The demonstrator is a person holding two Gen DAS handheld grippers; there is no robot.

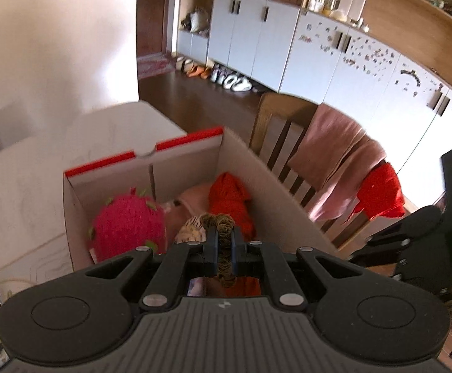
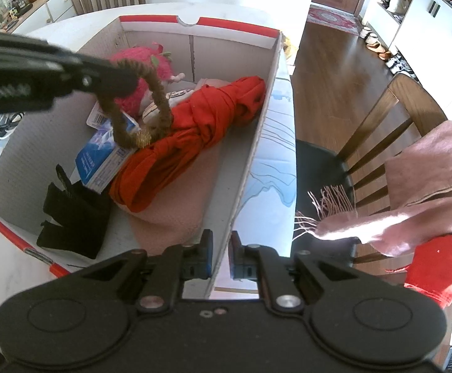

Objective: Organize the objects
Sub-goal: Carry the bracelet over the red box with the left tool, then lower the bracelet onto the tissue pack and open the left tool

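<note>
The left gripper [image 1: 223, 242] is pinching a fuzzy brown hair loop [image 2: 139, 102] between its closed fingers, and the loop is hanging in the air over the open cardboard box [image 2: 251, 143], with its gold clasp just above the red cloth bundle [image 2: 195, 130]. Whether the clasp is touching the cloth cannot be told. In the left wrist view only a short stretch of the loop is showing between the pads; the rest is hiding behind the gripper body. The left gripper is tilting down into the box from the box's left side.

The right gripper [image 2: 220, 256] is clamping the near right wall of the box, one finger inside and one outside, pointing steeply down. Its body is cutting off the box's near corner.

Inside the box, a pink strawberry-like plush [image 1: 126, 223] is lying at the far end, partly hidden. A blue carton [image 2: 101, 158] and a black pouch [image 2: 73, 220] are lying beside the red bundle, which is resting on a pink cloth [image 2: 176, 214]. The box is sitting on a white table [image 1: 24, 180].
</note>
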